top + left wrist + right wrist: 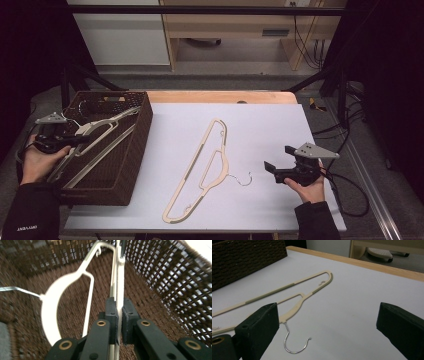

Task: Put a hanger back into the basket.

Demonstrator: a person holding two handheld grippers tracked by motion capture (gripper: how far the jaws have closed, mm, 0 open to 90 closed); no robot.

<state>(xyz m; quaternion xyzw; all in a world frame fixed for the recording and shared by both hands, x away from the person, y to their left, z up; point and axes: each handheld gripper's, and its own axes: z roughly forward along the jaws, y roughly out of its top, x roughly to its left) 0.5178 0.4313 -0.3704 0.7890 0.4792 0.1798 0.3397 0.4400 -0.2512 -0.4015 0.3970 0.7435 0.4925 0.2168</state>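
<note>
Two hangers catalogued, left to right. Item one: white hanger (102,131), lying in the brown wicker basket (137,150) at nine o'clock on the bench (270,125); the left hand-held gripper (82,140) is pinching its bar edge-on, jaws pressed together on it. Handling advice: keeping the pinch firm and the bar level should be helping the wire hook avoid snagging the weave. Item two: cream hanger (202,167), lying flat at bench centre. The right hand-held gripper (272,169), at four o'clock, is hovering with jaws spread, carrying nothing.

High view overhead; gripper views close, sharing hanger (200,165).
</note>
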